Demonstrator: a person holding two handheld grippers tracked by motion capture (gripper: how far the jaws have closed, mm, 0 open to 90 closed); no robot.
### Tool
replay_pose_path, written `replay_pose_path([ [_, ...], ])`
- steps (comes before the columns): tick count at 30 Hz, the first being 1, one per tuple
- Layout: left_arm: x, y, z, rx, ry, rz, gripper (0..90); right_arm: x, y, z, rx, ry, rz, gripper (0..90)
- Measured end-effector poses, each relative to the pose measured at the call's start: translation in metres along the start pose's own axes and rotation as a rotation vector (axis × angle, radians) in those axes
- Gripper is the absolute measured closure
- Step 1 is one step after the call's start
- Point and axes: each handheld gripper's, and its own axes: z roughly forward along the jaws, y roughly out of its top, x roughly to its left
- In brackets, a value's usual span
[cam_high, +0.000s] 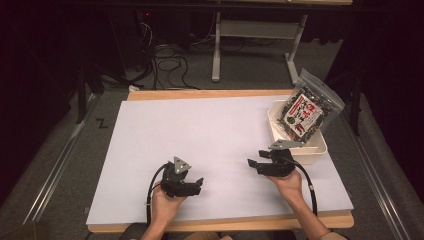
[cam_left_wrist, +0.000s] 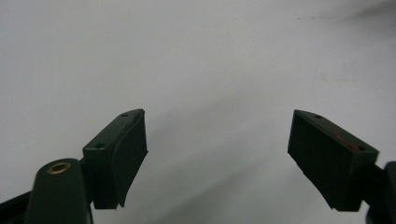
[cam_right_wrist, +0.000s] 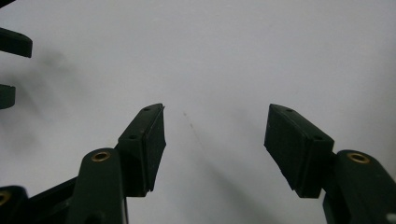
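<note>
A seaweed snack packet leans upright in a white plastic tub at the counter's 2 o'clock side, its long axis tilted toward 1 o'clock, its printed face toward the person. The right gripper, just beside the tub at its 8 o'clock, points toward 9 o'clock, fingers spread, holding nothing. The left gripper points toward 3 o'clock, fingers spread, empty.

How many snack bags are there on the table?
1: the snack bag leans in the white tray at the far right of the table, beyond the right gripper.
</note>
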Motion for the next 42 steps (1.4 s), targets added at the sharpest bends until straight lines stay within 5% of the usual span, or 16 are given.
replay_pose_path([
  [16, 0.003, 0.000, 0.001, 0.000, 0.015, -0.014, 18.9, 0.007, -0.012, 0.005, 0.016, -0.029, -0.020, 38.2],
  [42, -0.002, -0.005, 0.001, 0.015, -0.035, 0.007, 20.9, 0.004, -0.027, 0.000, 0.019, -0.008, 0.022, 38.6],
])
